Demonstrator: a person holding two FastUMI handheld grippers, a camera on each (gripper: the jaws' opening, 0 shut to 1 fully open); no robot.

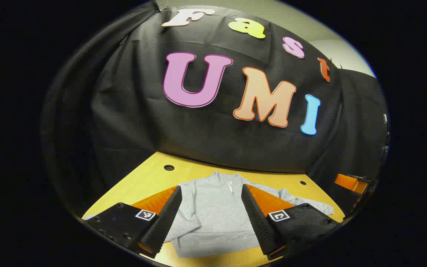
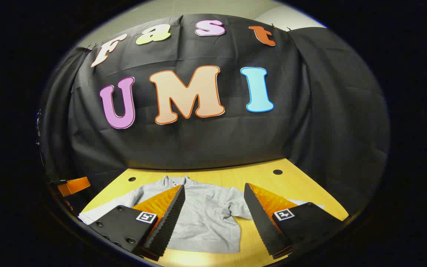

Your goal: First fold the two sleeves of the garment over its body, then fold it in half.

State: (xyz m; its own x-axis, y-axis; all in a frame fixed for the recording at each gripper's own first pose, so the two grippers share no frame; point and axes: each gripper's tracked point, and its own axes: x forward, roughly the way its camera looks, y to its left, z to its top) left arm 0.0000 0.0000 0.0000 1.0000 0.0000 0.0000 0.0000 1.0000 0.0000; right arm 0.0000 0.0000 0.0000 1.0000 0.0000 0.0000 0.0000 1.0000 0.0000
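A grey zip-neck sweatshirt (image 1: 213,218) lies flat, front up, on the yellow table (image 1: 154,174), both sleeves spread outward, so neither fold is yet made. The left tool (image 1: 211,218) and right tool (image 2: 213,222) hover above it, jaws wide apart and empty, apparently poised to take the sleeves.

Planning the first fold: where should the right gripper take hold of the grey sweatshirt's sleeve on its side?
Probably at the cuff end of the sleeve of the grey sweatshirt, coming down from above on the outer side. It lies flat on the yellow table, spread outward, and the right gripper hangs open above.
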